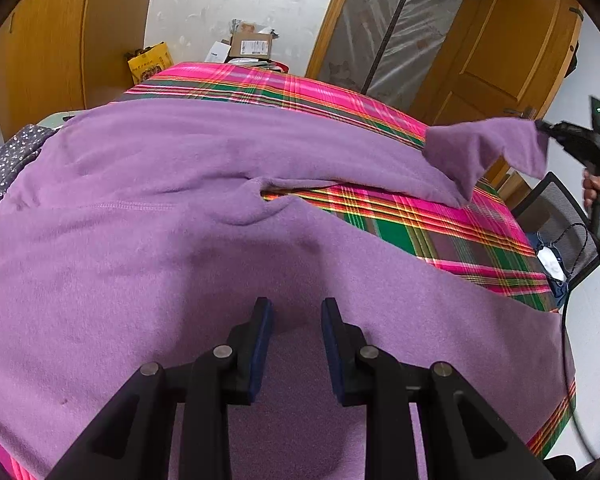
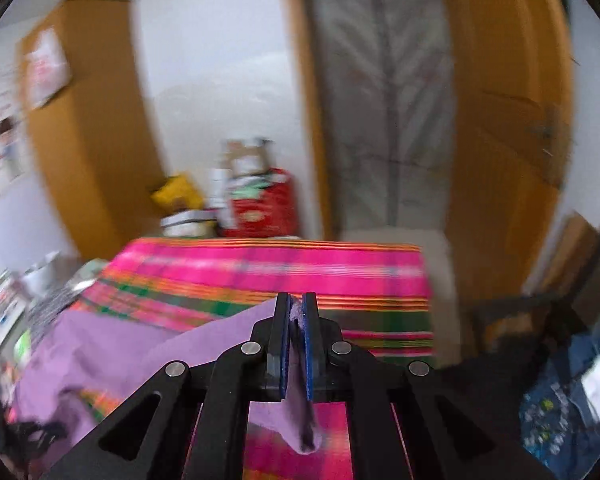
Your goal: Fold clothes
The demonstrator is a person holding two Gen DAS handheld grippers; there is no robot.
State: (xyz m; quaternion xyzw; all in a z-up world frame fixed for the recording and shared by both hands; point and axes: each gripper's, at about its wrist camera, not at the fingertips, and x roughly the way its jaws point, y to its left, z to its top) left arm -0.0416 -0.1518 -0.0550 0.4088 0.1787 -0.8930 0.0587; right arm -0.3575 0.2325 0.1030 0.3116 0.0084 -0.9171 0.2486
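A purple fleece garment (image 1: pixel 180 208) lies spread over most of the tabletop (image 1: pixel 440 236), which is covered by a pink, green and orange plaid cloth; the fabric reaches from the near edge to the far left, with a strip of plaid showing through a gap between its body and one sleeve. The left hand-held gripper (image 1: pixel 296 308) hovers low over the near part of the garment, its two blue-padded fingers (image 1: pixel 262 320) spread apart with only flat fleece between them — nothing is caught. At the right edge of the left wrist view, the right hand-held gripper (image 1: pixel 542 126) pinches the end of the sleeve (image 1: pixel 488 148) and holds it lifted off the tabletop, a hand (image 1: pixel 598 190) wrapped around its handle. The right wrist view is blurred, yet it shows the right hand-held gripper (image 2: pixel 296 304) pressed together on a fold of purple fabric that hangs down between the pads. A dark dotted garment (image 1: pixel 4 164) lies at the far left, and cardboard boxes (image 1: pixel 252 44) are stacked beyond the tabletop — near a wooden door (image 1: pixel 508 48).
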